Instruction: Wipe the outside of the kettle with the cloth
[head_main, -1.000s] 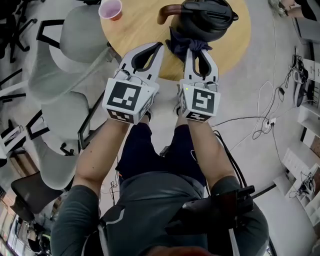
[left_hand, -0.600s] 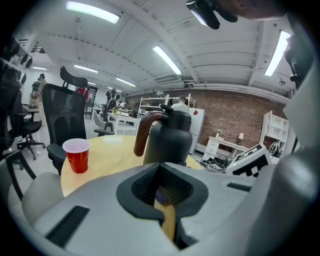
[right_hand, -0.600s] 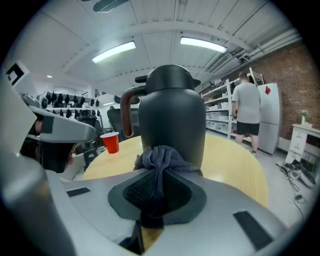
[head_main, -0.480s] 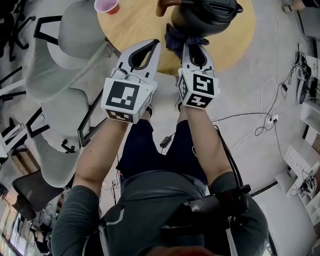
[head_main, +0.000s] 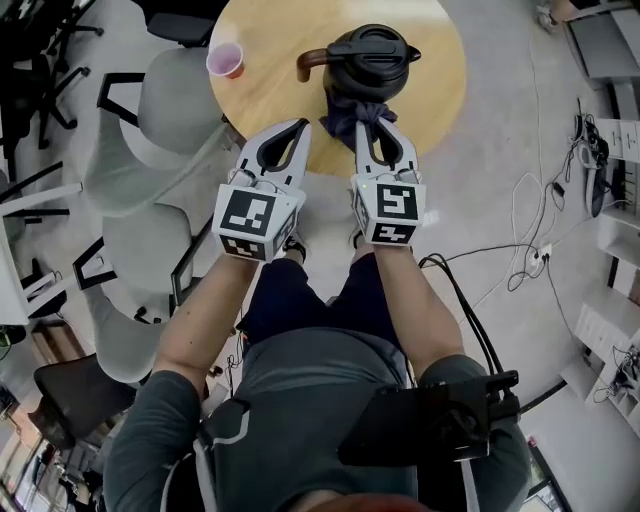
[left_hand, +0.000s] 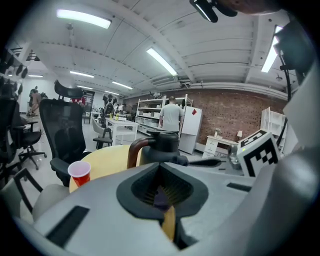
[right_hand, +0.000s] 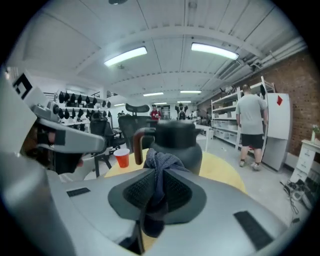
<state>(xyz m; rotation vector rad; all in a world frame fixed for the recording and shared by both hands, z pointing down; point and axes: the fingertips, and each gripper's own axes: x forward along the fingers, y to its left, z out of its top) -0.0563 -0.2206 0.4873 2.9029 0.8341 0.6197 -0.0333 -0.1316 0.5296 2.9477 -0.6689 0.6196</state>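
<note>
The cloth (head_main: 352, 112), a dark bunched rag, is clenched in the right claw (head_main: 372, 120) and held against the near side of the black kettle (head_main: 366, 58), which stands on a round wooden desk (head_main: 440, 90). The left claw (head_main: 299, 130) hovers just beside it at the desk's near edge, jaws together on nothing. A red cup (head_main: 225, 60) stands well apart to the left.

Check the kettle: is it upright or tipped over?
Upright. The kettle stands on its base on the round table, lid on top, handle out to one side.
</note>
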